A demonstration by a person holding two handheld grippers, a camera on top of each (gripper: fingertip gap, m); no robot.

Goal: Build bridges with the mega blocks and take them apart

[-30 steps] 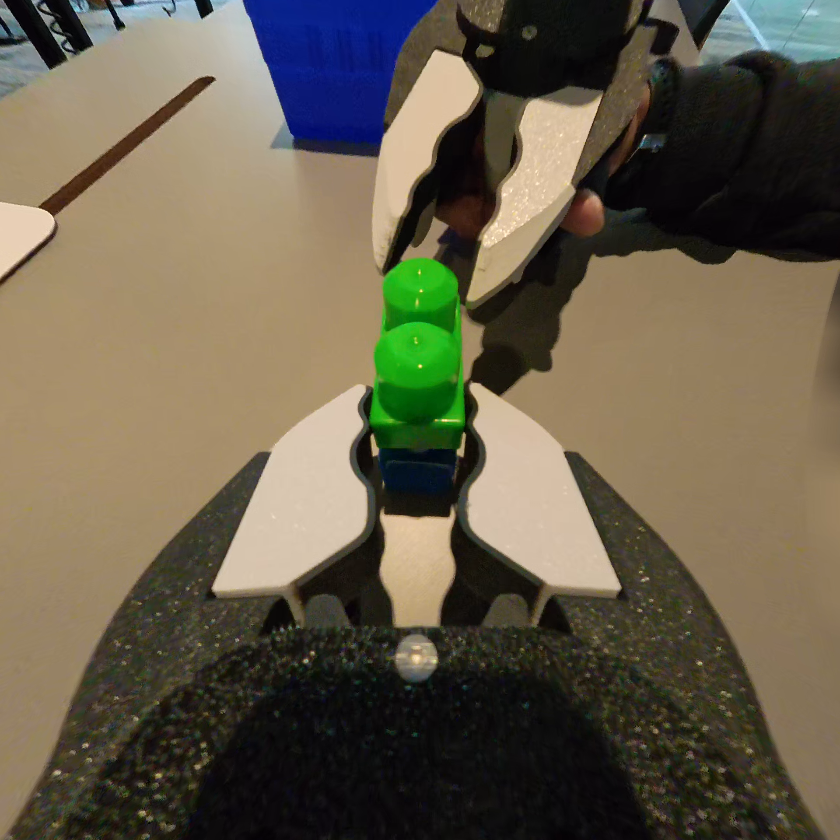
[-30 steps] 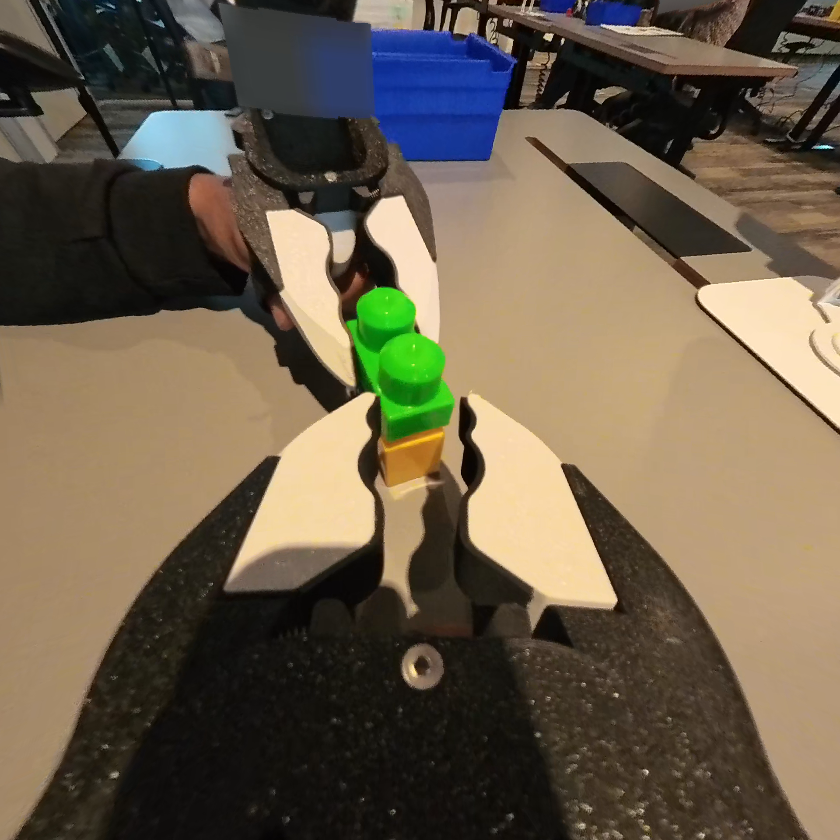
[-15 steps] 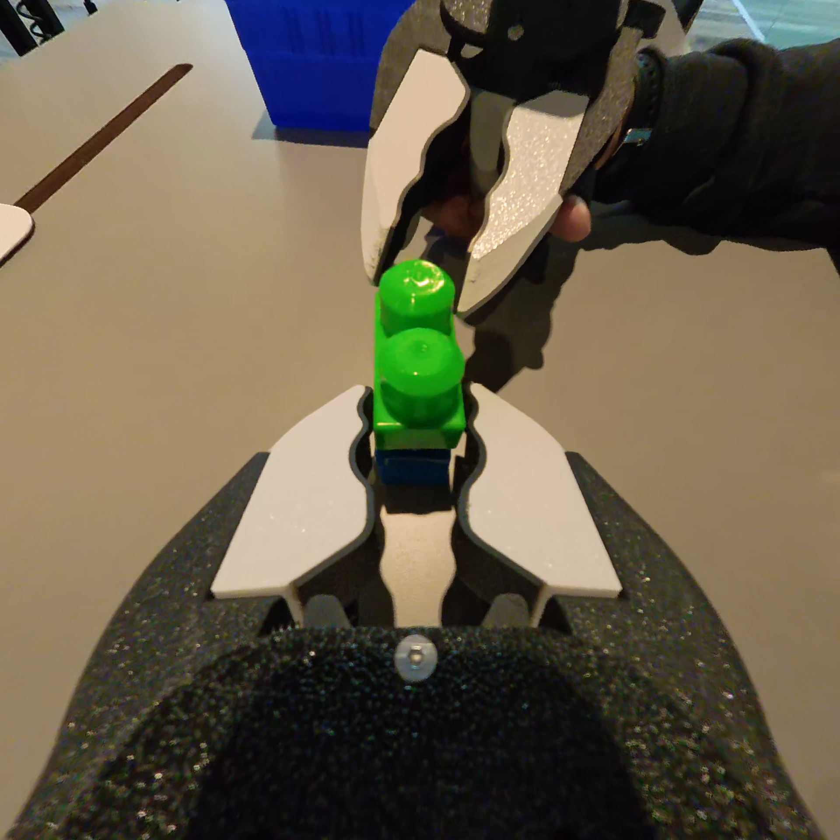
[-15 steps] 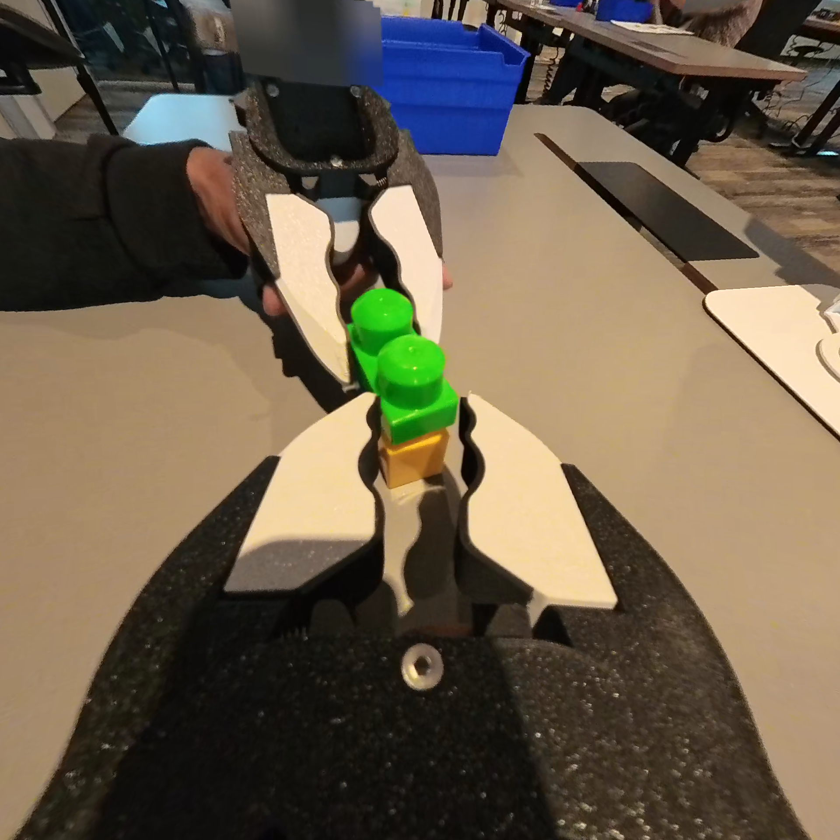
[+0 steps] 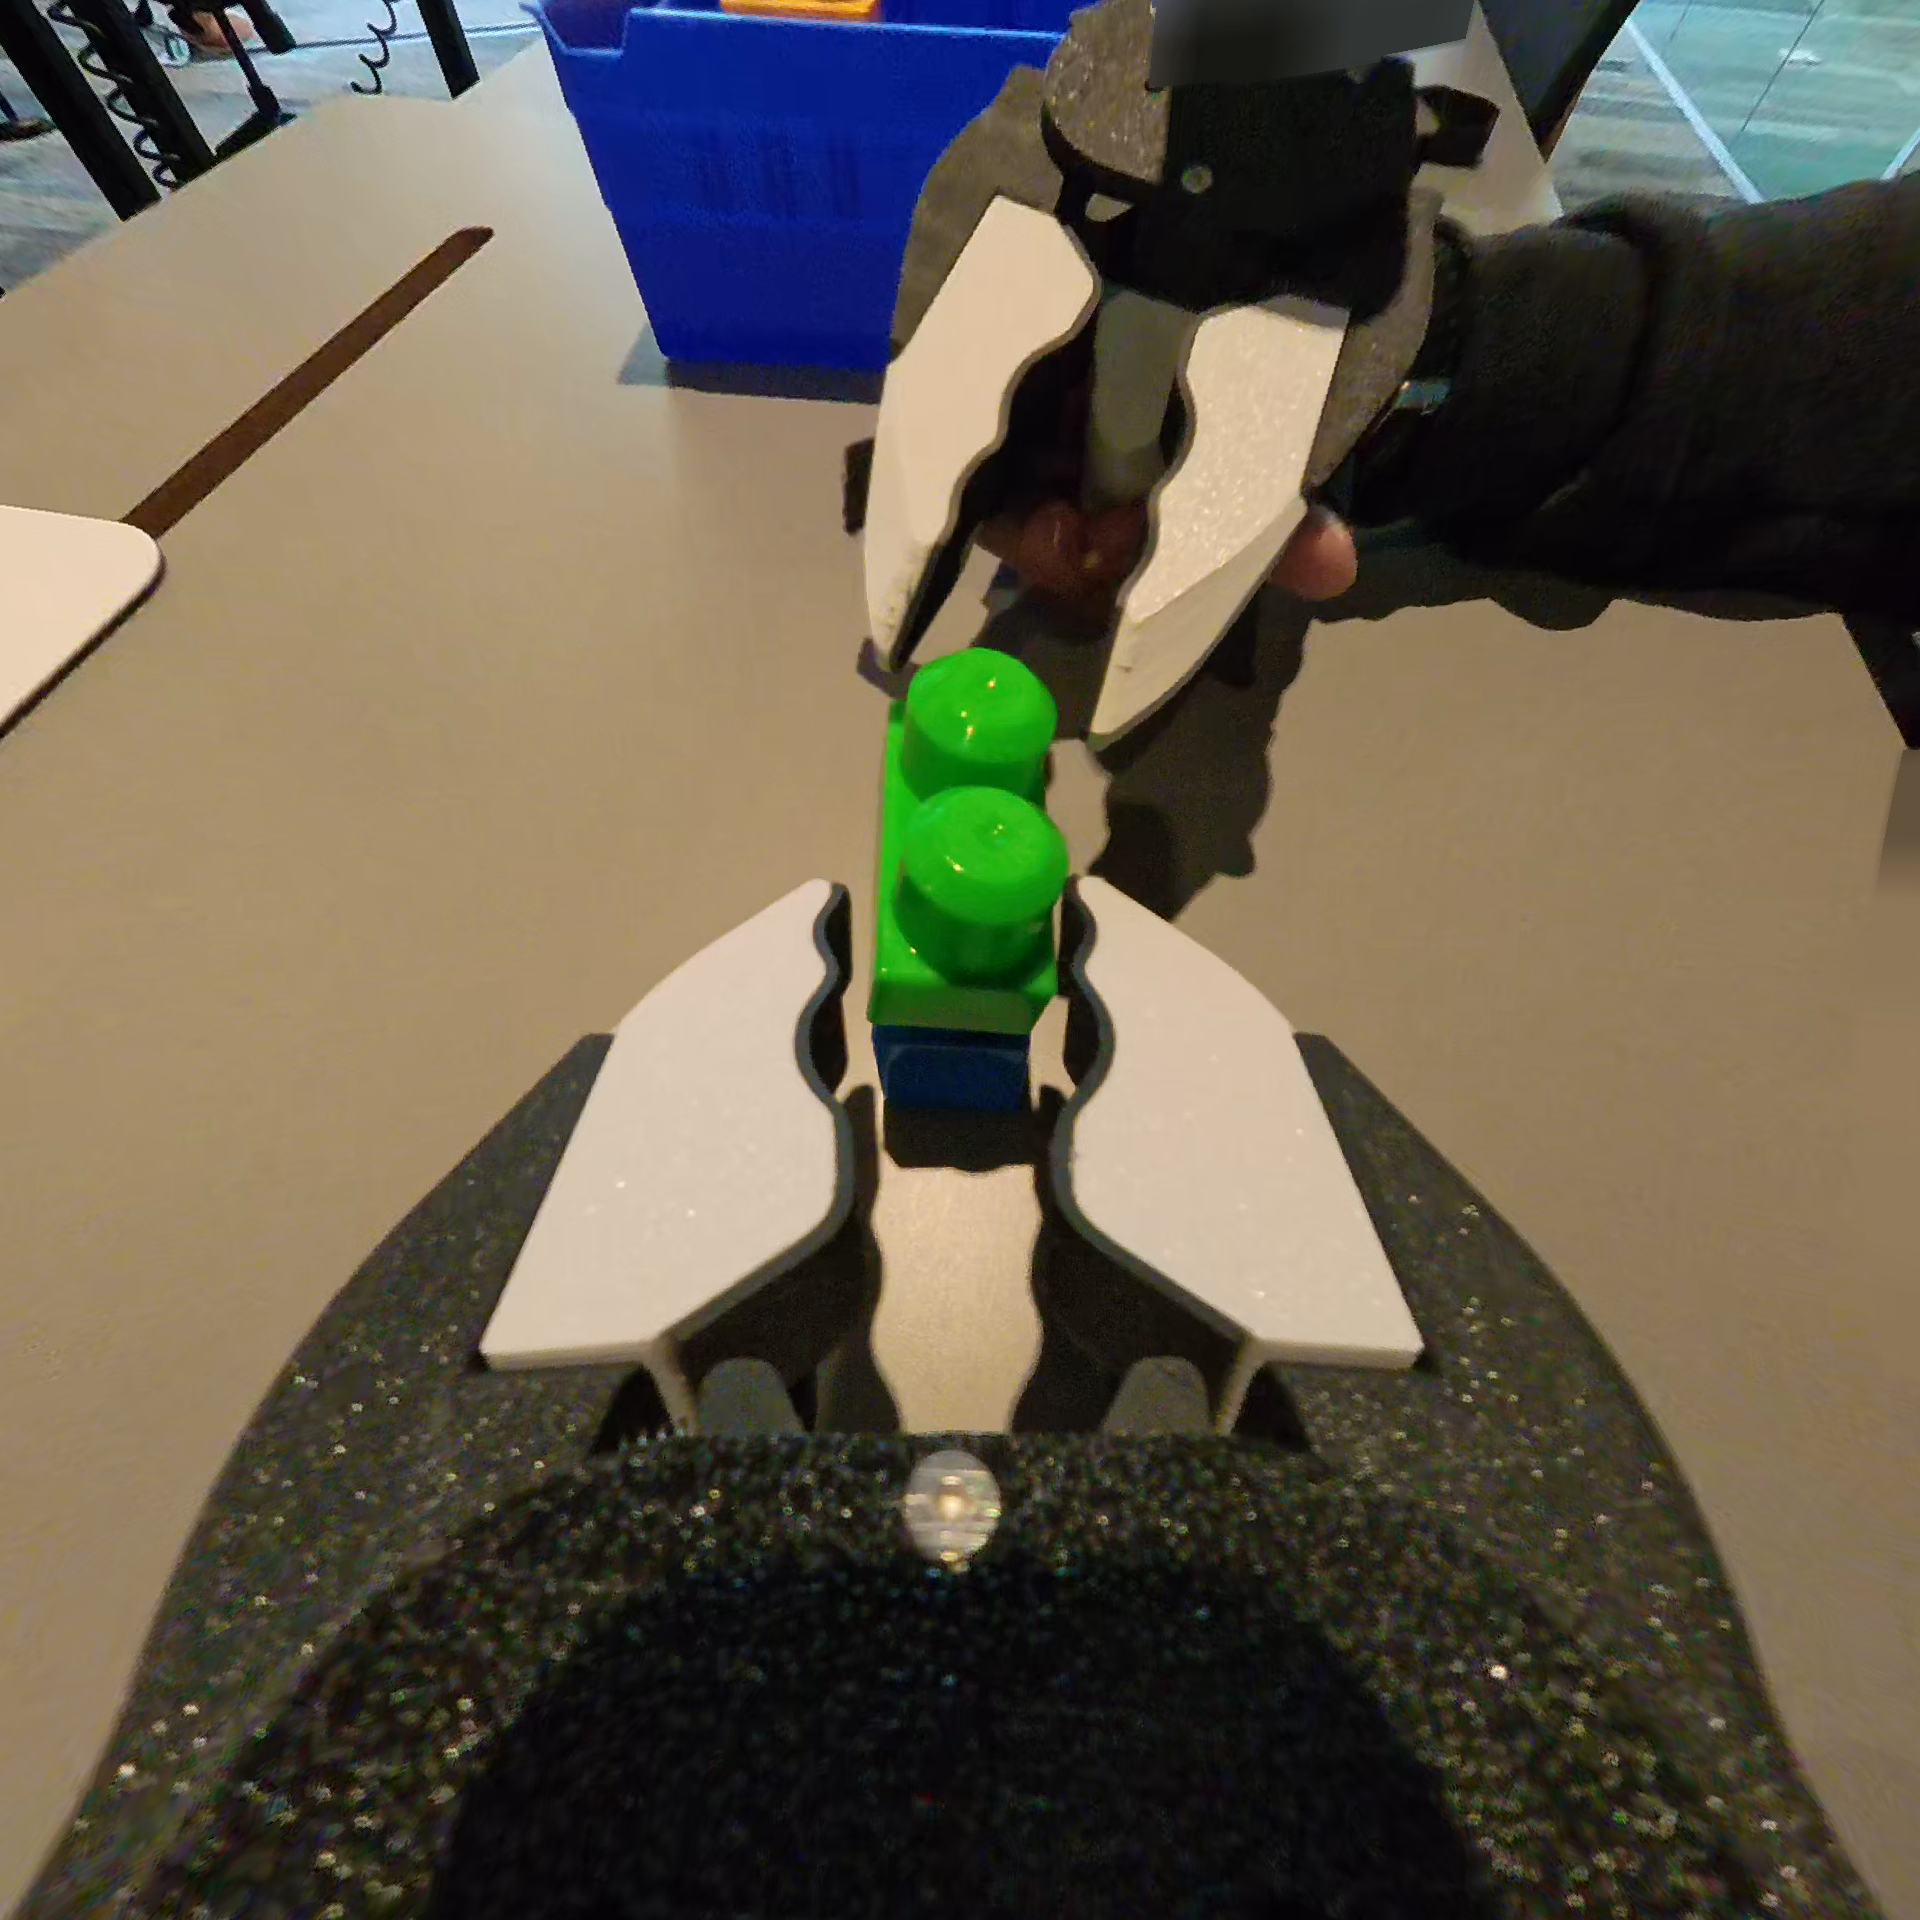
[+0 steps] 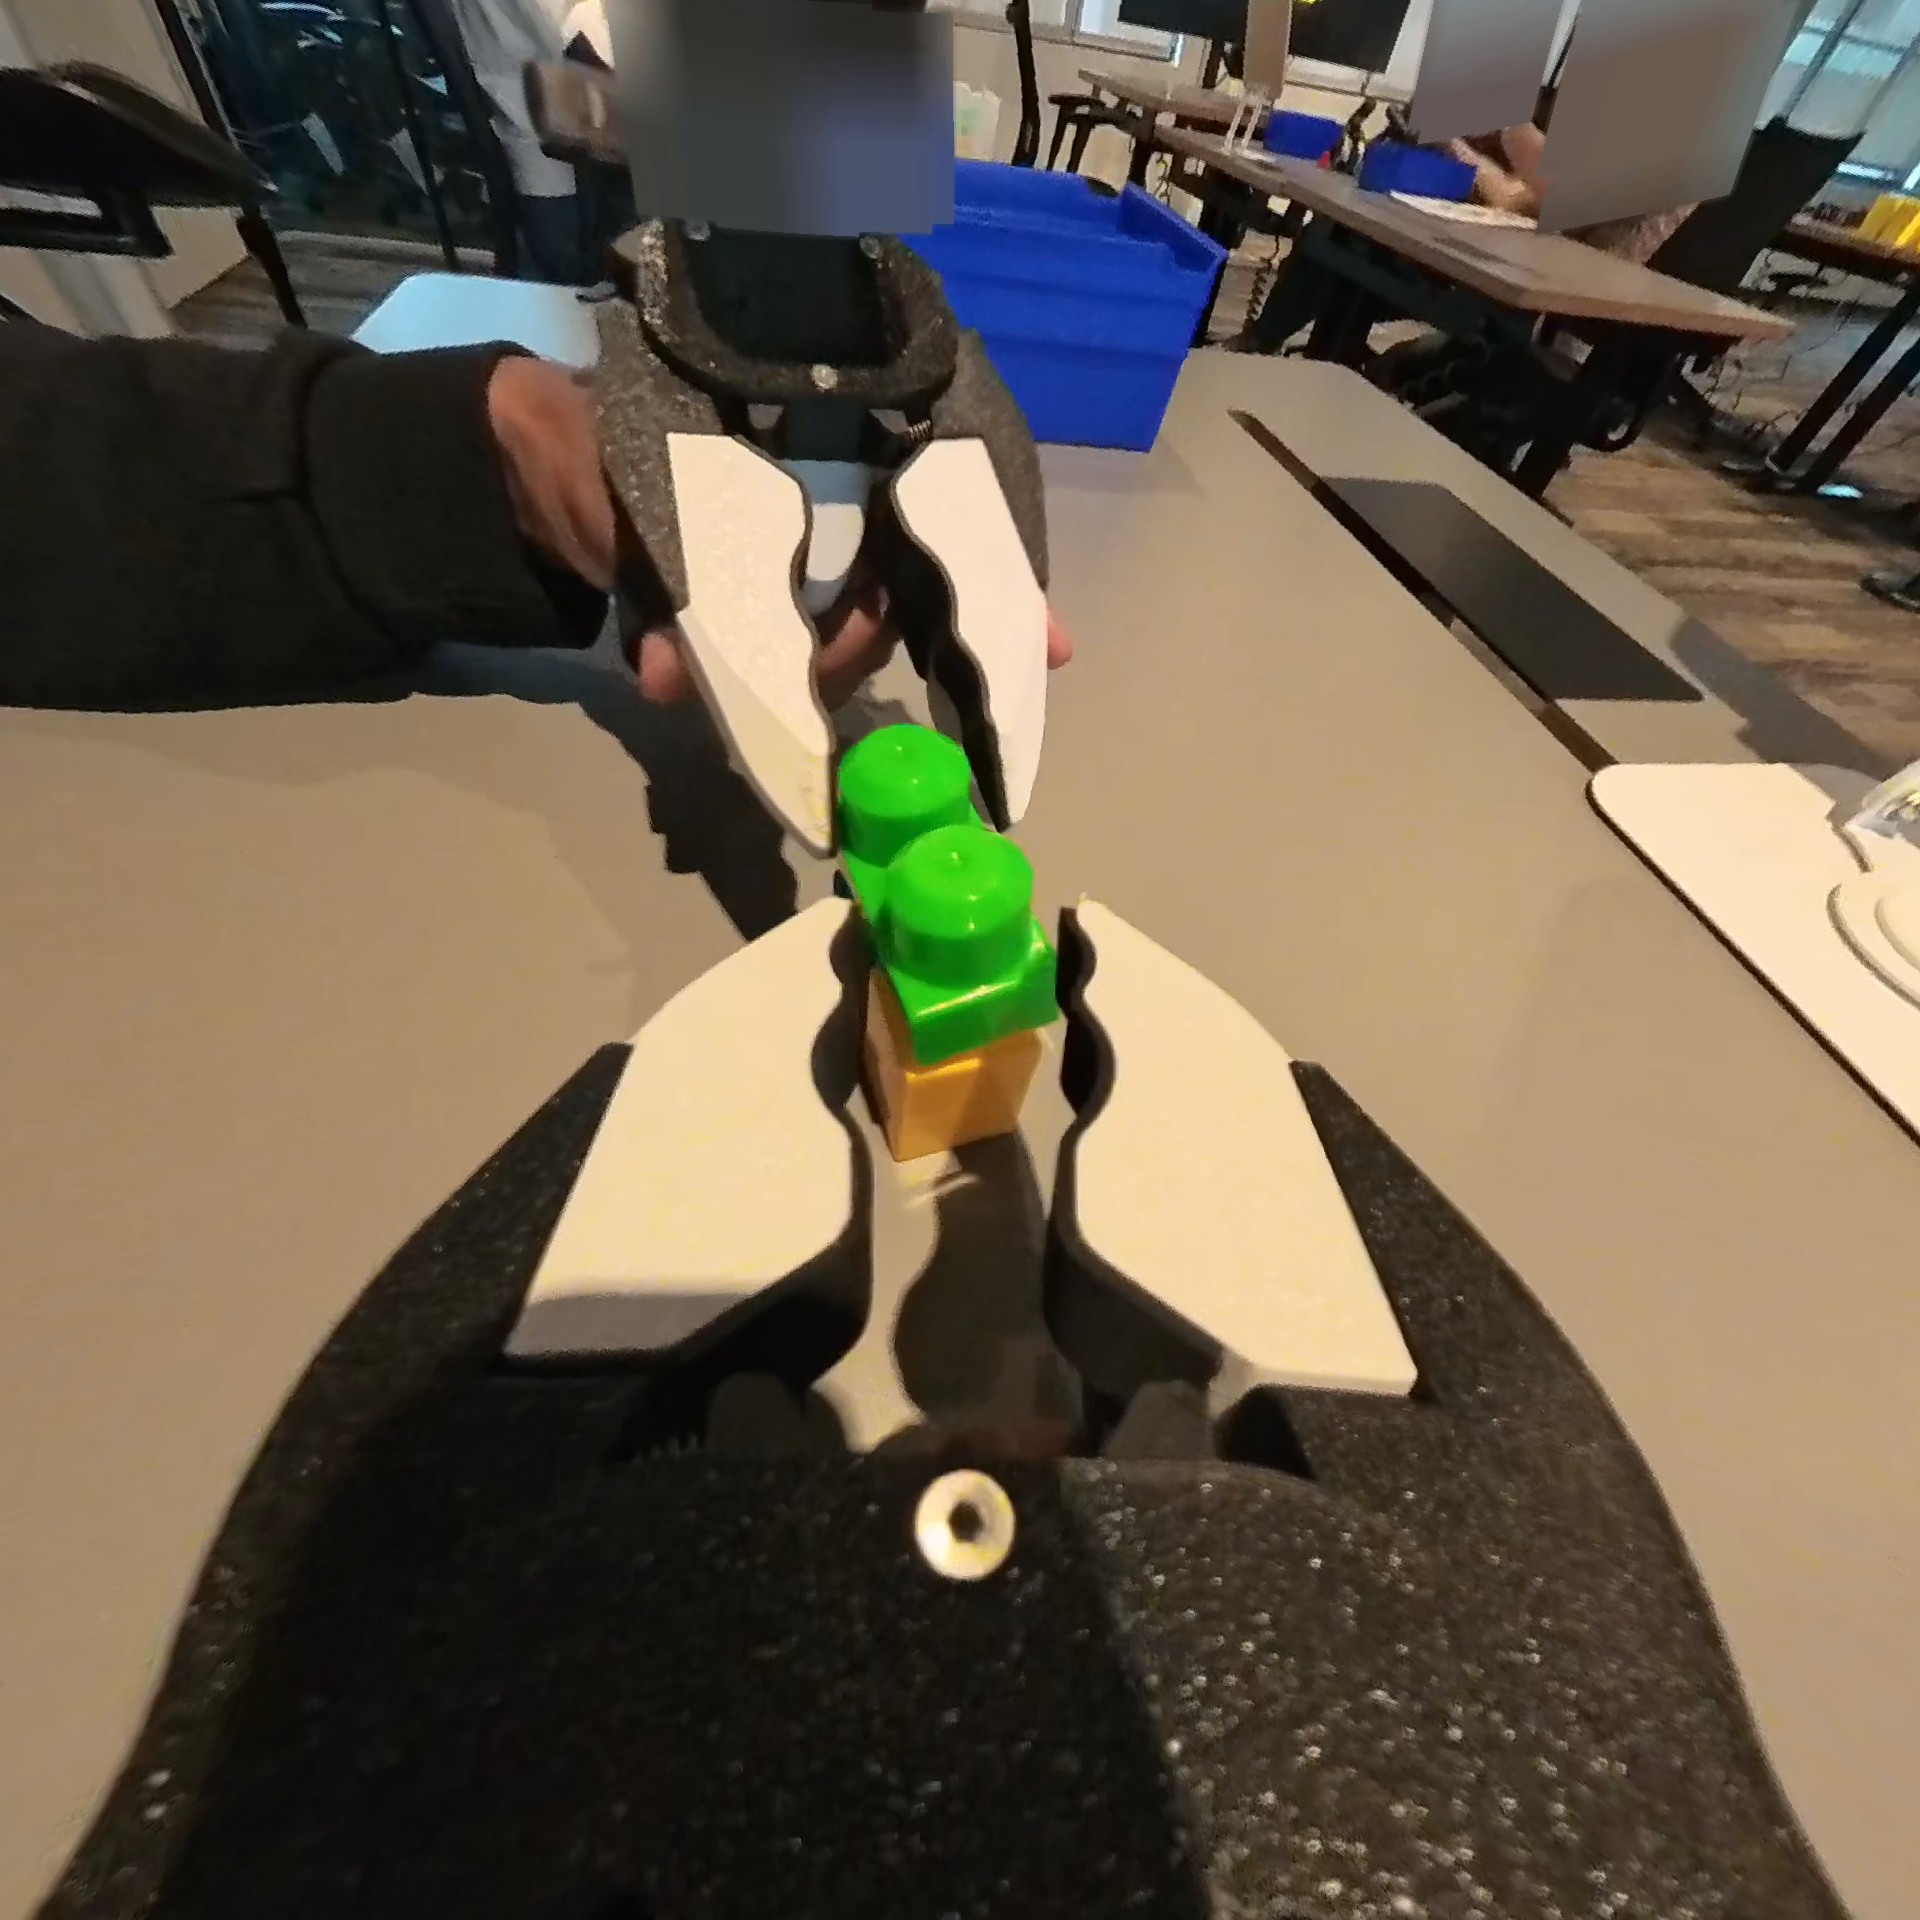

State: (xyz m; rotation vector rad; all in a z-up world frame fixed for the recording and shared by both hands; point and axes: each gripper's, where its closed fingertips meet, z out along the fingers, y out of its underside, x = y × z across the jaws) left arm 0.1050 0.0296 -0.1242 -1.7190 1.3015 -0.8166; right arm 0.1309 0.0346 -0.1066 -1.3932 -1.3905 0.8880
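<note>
A glossy green two-stud block (image 5: pixel 971 883) bridges a blue block (image 5: pixel 954 1075) and a yellow block (image 6: pixel 951 1096) on the matte grey table (image 5: pixel 416 727). The left tool (image 5: pixel 954 925) and right tool (image 6: pixel 951 935), white-fingered with speckled black bodies, flank opposite ends, jaws parted, gripping nothing. A blue plastic bin (image 5: pixel 758 197) stands behind.

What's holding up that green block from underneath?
The green block spans two smaller blocks: a blue block under one end and a yellow block under the other. Whether anything sits beneath its middle is hidden.
</note>
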